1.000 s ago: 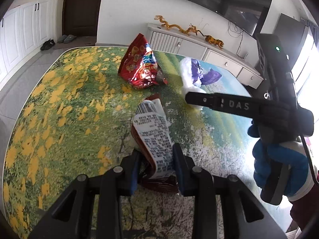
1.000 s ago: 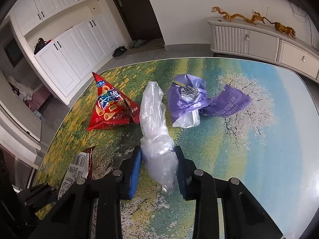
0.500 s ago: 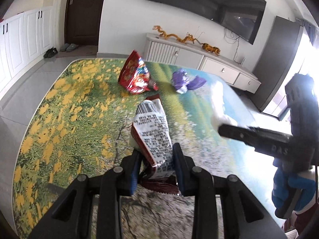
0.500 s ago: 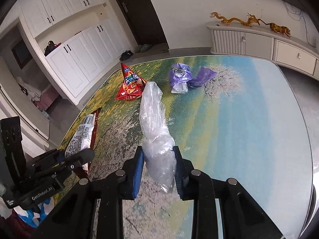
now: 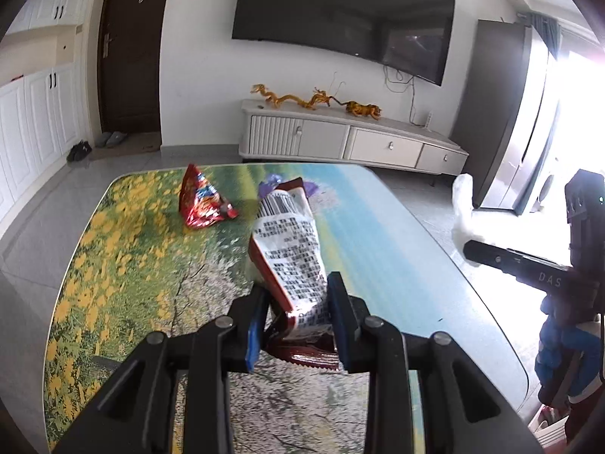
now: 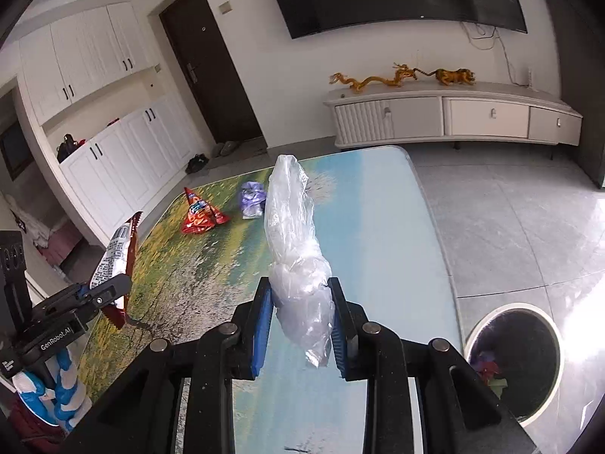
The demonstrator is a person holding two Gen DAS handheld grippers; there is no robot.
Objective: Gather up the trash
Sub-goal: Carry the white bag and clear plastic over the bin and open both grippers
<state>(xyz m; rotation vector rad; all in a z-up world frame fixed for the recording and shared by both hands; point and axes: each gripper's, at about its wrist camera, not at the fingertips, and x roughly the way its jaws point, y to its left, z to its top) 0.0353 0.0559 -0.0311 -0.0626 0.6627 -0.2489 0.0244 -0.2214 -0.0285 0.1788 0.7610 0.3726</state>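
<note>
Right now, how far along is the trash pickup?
Some trash already lies in the bin. In hand: the left gripper is shut on a snack wrapper, the right gripper on a clear bag; neither is in the bin yet. Left on the table: a red chip bag and a purple bag.

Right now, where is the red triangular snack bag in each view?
Left wrist view: the red triangular snack bag lies upper left of centre, on the table's far yellow-flower part.
Right wrist view: the same bag is left of centre, small, left of the purple bag.
Shared landmark: the golden dragon figurine on the white cabinet.
</note>
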